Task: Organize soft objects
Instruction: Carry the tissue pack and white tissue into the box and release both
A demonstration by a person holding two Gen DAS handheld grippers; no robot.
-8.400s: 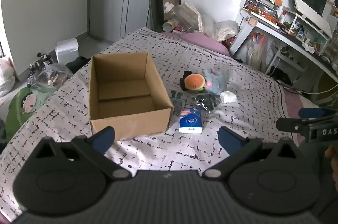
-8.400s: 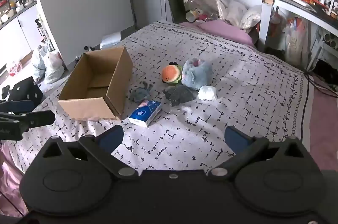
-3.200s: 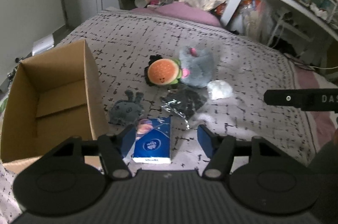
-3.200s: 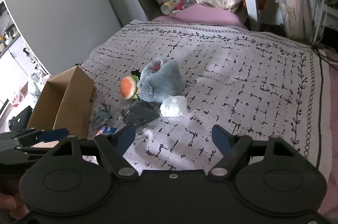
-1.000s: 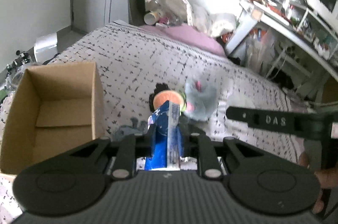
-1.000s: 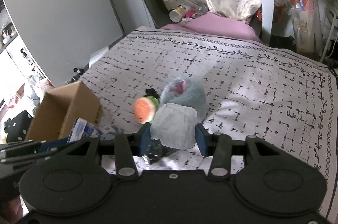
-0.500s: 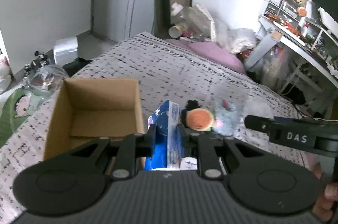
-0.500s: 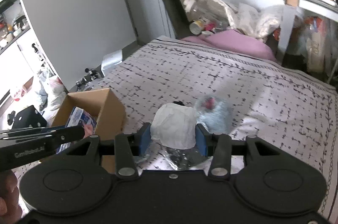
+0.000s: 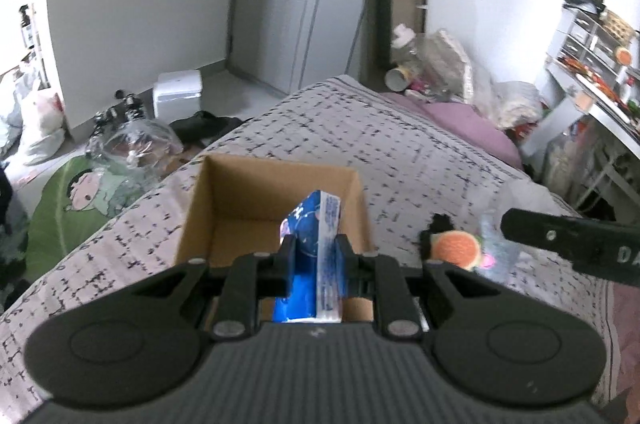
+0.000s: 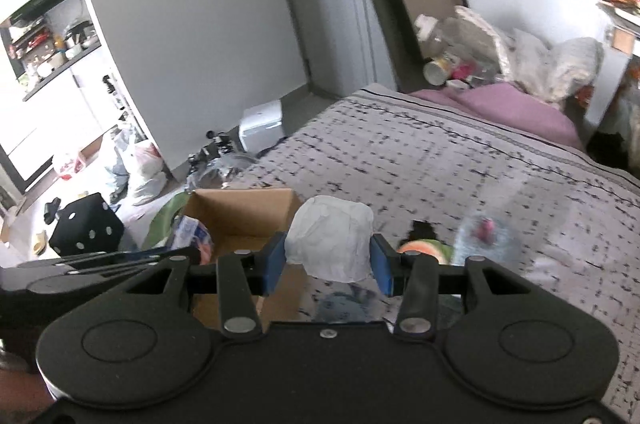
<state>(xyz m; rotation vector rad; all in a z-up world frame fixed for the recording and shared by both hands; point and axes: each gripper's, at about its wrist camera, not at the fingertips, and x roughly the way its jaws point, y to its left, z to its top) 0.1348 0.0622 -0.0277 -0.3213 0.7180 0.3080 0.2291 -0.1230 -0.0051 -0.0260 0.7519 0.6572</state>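
On the left of the left wrist view, an open cardboard box [image 9: 276,207] sits on a patterned bedspread [image 9: 420,151]. The left gripper [image 9: 314,256] pinches a blue tissue pack [image 9: 310,256], its jaws pressed against both flat sides. The pack stands on edge between them, its top poking forward over the box opening. It looks light and squashy, with a slick plastic wrap, so a hold across the broad faces near the middle seems safest against slipping.

Further right on the bed lie a burger-shaped plush [image 9: 456,250] and, just beside it, a blurred grey plush [image 9: 498,252]. The right gripper's finger crosses the far right edge.

In the right wrist view, the box [image 10: 240,216] appears at left with the blue pack [image 10: 192,234] at its near rim. At centre, the right gripper [image 10: 329,262] pinches a crumpled white wad [image 10: 330,244], soft and nearly weightless by the look of it, squeezed at its widest part. It hangs above the bed, just right of the box.
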